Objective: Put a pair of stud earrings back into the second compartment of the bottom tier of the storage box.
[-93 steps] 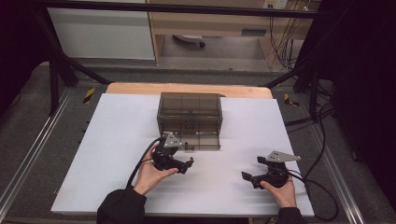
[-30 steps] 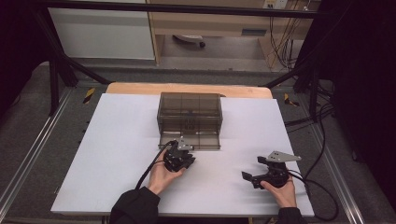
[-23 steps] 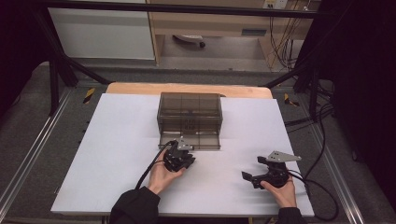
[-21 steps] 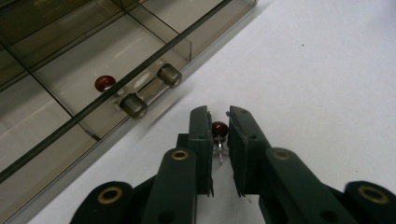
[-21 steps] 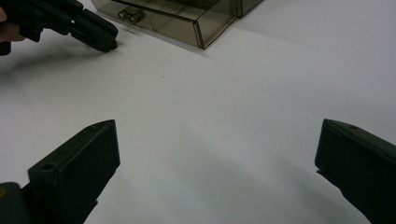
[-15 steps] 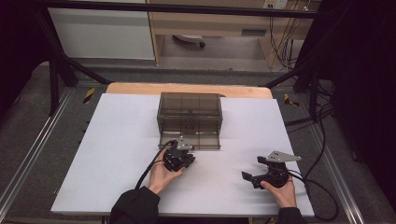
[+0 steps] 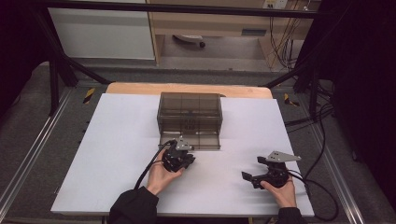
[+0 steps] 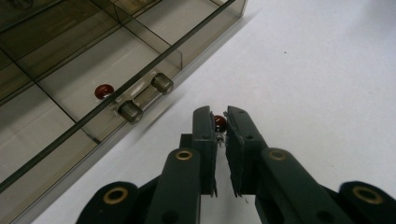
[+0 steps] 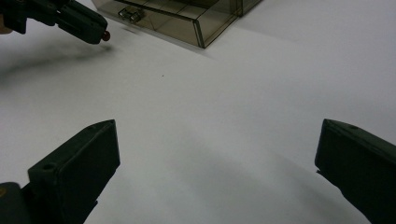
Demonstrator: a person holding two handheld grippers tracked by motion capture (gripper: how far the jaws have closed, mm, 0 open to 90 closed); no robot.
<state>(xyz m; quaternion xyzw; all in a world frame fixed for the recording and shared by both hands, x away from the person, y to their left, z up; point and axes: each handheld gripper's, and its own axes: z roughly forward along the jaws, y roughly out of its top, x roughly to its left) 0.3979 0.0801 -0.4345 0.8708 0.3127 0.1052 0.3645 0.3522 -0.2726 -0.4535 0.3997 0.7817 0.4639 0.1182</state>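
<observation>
Two red beads showed: one (image 8: 103, 90) lay in the pulled-out drawer (image 8: 88, 84) of the smoky plastic organizer (image 7: 189, 116), the other (image 8: 219, 122) sat pinched at the tips of the left gripper (image 8: 218, 126). The right gripper (image 7: 248, 177) rested with jaws wide apart, holding nothing. No writing was readable. A white board (image 7: 102, 154) covered the wooden table.

The smoky drawer cabinet (image 7: 189, 113) stands at the white board's (image 7: 93, 154) far-middle edge, its pulled-out drawer (image 7: 190, 140) jutting toward the near edge; the left and right sides lie open.
</observation>
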